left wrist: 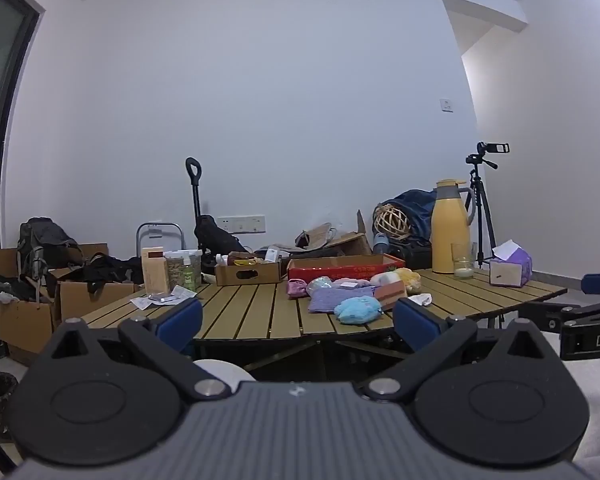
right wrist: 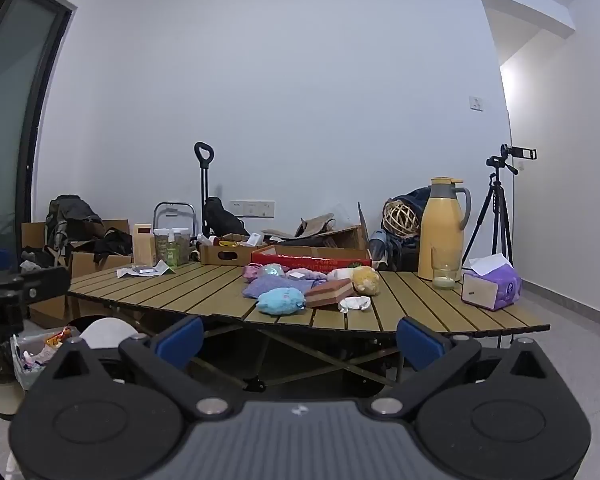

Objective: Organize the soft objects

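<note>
Both claws stand spread wide with nothing between their blue pads: the left claw (left wrist: pixel 298 322) and the right claw (right wrist: pixel 300 340) sit low in their frames, short of the near edge of the slatted bench (right wrist: pixel 420 300). The soft things lie heaped at mid-frame: a blue plush (right wrist: pixel 280 301) nearest, a purple cloth (right wrist: pixel 266 286) behind it, a yellow plush (right wrist: pixel 366 280) to the right, a white scrap (right wrist: pixel 355 303) in front. The red tray (right wrist: pixel 312 258) behind looks the likely home. Best start with the blue plush, pinching its bulk, not its fringe.
</note>
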Demonstrator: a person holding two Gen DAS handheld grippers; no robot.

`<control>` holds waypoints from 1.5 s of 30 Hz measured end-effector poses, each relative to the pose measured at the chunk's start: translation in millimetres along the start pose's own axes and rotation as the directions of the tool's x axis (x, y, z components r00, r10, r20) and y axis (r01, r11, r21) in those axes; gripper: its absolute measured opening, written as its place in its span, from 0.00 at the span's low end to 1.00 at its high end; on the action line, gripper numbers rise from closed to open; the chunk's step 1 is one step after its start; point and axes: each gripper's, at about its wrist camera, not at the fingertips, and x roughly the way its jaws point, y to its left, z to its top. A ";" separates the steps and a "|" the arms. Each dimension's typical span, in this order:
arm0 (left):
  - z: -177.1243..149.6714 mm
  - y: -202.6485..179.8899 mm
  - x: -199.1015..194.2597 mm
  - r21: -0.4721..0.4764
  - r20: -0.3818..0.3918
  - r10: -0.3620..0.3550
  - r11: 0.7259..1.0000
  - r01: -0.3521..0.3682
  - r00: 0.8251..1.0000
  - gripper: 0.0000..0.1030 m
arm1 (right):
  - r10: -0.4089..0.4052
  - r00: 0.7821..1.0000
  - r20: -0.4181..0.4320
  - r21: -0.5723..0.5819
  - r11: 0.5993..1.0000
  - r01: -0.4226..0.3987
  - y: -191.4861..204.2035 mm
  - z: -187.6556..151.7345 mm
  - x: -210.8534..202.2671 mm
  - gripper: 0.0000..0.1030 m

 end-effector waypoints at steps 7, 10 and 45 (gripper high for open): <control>2.2 -4.2 -4.3 -0.014 0.026 0.012 1.000 -0.012 1.000 1.00 | -0.002 1.000 -0.012 0.059 0.998 0.002 -2.8 -0.2 -7.5 1.00; -2.5 -1.6 -13.4 -0.022 0.052 0.012 1.000 -0.011 0.999 1.00 | -0.001 1.000 -0.004 0.073 0.997 0.002 -7.1 -2.3 -7.1 1.00; 4.2 -2.5 -28.3 -0.010 0.082 0.017 1.000 -0.016 0.997 1.00 | 0.018 0.998 0.059 0.021 1.000 -0.019 -0.2 9.4 -28.5 1.00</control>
